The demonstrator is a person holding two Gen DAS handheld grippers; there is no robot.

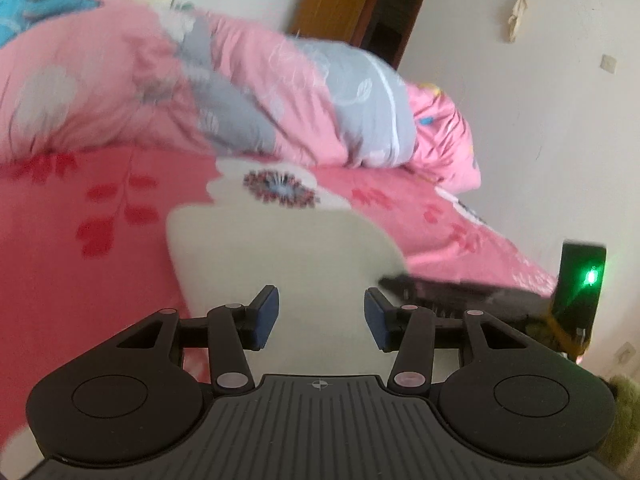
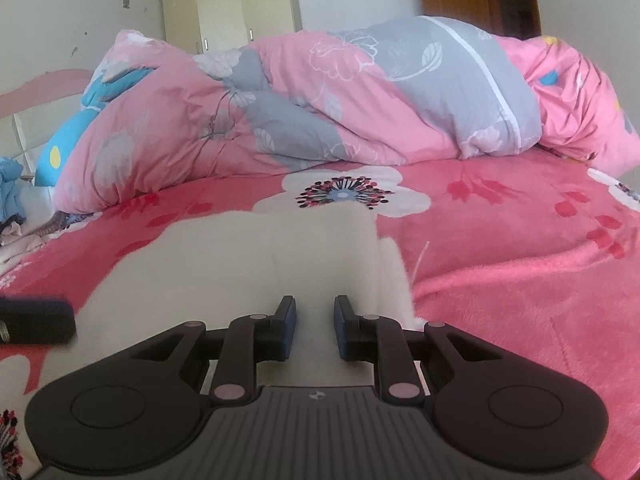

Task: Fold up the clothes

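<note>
A cream-white garment (image 1: pixel 280 248) lies flat on the pink flowered bedspread (image 1: pixel 80 280). My left gripper (image 1: pixel 321 320) hovers over its near part, blue pads wide apart and nothing pinched between them. In the right wrist view the same garment (image 2: pixel 260 264) spreads out ahead, its right edge running along the bedspread (image 2: pixel 520 280). My right gripper (image 2: pixel 316 328) sits low over the cloth with a narrower gap, and the pads do not press on anything. The two grippers are close side by side.
A bunched pink and grey duvet (image 2: pixel 320 92) fills the back of the bed. A blue pillow (image 2: pixel 80 120) and a heap of clothes (image 2: pixel 10 188) lie far left. A cream wardrobe (image 2: pixel 232 12) and a brown door (image 1: pixel 340 4) stand behind.
</note>
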